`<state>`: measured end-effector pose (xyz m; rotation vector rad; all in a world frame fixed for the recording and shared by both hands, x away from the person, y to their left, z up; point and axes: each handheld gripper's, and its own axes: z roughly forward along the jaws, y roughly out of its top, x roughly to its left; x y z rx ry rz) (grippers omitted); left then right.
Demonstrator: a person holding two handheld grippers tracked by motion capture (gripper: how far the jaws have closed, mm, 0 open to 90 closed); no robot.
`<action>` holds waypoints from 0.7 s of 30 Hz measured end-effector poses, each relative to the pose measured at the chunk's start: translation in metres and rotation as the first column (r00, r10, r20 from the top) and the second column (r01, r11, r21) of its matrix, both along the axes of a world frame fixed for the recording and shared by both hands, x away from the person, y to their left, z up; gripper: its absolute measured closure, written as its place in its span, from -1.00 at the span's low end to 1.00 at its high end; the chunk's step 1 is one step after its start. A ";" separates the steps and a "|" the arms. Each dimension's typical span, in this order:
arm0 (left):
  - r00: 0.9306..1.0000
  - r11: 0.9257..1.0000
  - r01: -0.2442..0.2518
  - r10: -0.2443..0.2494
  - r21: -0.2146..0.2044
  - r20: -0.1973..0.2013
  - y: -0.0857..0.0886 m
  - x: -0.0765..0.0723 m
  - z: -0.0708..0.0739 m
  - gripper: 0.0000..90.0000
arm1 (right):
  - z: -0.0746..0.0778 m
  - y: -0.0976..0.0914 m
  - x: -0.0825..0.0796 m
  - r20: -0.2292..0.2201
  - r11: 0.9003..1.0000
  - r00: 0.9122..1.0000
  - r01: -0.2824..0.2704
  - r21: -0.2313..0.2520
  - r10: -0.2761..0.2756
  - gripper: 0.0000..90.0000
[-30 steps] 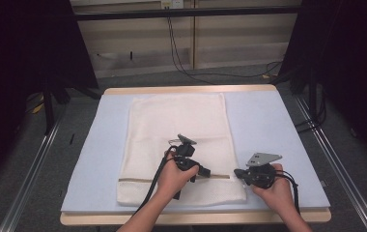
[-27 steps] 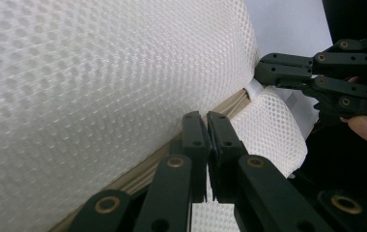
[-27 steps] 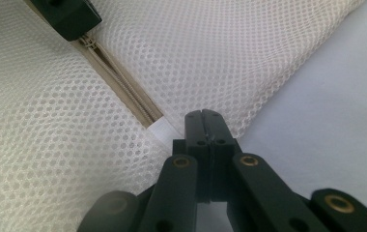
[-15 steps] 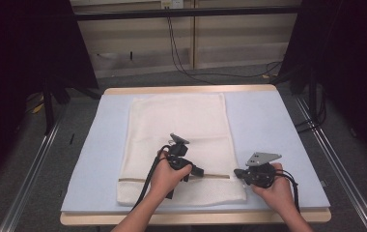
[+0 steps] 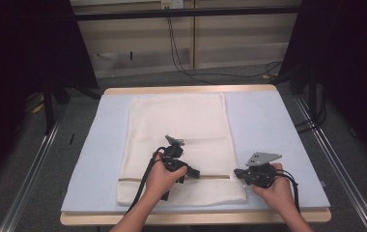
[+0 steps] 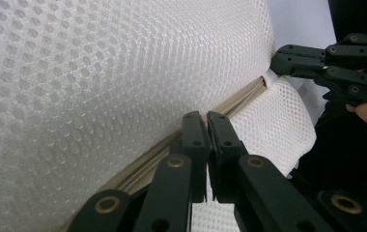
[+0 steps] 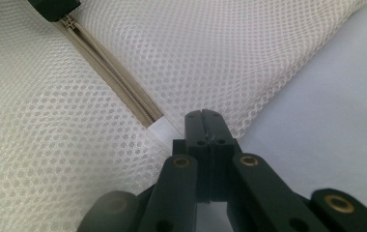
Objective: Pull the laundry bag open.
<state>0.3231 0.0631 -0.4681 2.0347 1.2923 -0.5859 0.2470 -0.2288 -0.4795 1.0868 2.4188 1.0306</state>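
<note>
A white mesh laundry bag (image 5: 179,125) lies flat on a pale blue mat (image 5: 268,121). A beige zipper (image 7: 109,67) crosses the bag near its front end. My left gripper (image 5: 192,172) rests on the bag with its jaws pointing right along the zipper. Its jaws (image 6: 206,121) are shut on the zipper pull, which they hide. My right gripper (image 5: 237,172) is at the bag's right edge. It (image 7: 203,116) is shut on the small white tab (image 7: 164,128) at the zipper's end, also seen from the left gripper view (image 6: 271,77).
The mat covers a wooden table (image 5: 191,89) whose edges show at the back and front. Metal rails (image 5: 32,164) run along both sides on the floor. Cables hang at the wall behind. Bare mat lies left and right of the bag.
My left hand has drifted a little to the left and back along the zipper line. The right hand has kept still.
</note>
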 end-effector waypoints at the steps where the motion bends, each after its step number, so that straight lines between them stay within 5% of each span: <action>1: 1.000 1.000 0.006 -0.006 -0.010 -0.006 0.001 0.001 -0.001 0.94 | 0.000 0.000 0.000 -0.001 1.000 1.000 -0.001 0.002 0.001 1.00; 21: 1.000 1.000 -0.011 0.011 -0.013 -0.003 0.018 -0.003 -0.001 0.94 | 0.000 0.000 0.000 -0.008 1.000 1.000 0.006 0.001 -0.006 1.00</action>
